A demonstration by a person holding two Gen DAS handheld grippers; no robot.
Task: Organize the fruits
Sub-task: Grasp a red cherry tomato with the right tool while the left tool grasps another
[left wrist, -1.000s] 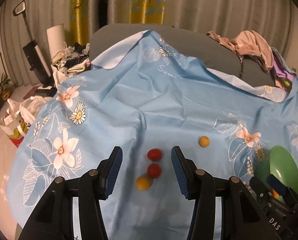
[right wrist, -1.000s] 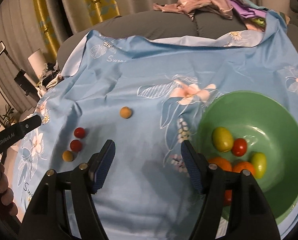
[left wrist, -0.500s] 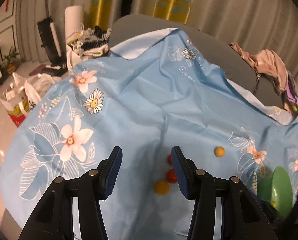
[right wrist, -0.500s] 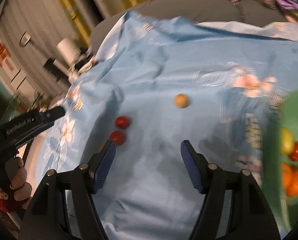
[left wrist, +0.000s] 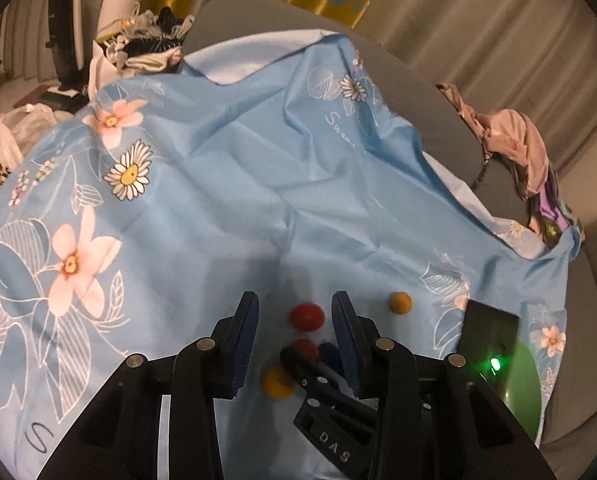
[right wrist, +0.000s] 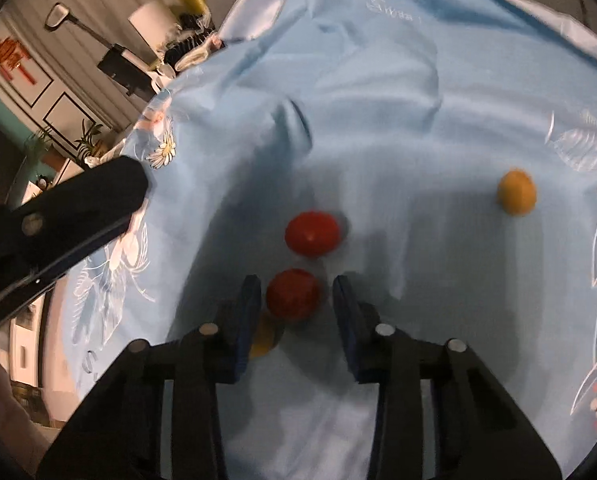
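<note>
Two red tomatoes, a yellow fruit and an orange fruit lie on the blue flowered cloth (left wrist: 258, 184). In the right wrist view my right gripper (right wrist: 296, 296) is open, its jaws on either side of the nearer red tomato (right wrist: 292, 294). The second red tomato (right wrist: 312, 234) lies just beyond it, the yellow fruit (right wrist: 264, 340) is half hidden behind the left finger, and the orange fruit (right wrist: 516, 192) lies far right. My left gripper (left wrist: 294, 316) is open and empty above the cloth. Below it I see the far tomato (left wrist: 307, 317), the yellow fruit (left wrist: 276, 382) and the right gripper (left wrist: 322, 364).
The green bowl (left wrist: 526, 392) sits at the right edge in the left wrist view, partly behind the right gripper's body. Clothes (left wrist: 514, 144) are piled on the grey sofa at the back right. Bags and clutter (left wrist: 146, 48) stand at the back left.
My right gripper has swung left from the bowl and come down around the nearer red tomato. My left gripper has turned left and lifted a little, staying open.
</note>
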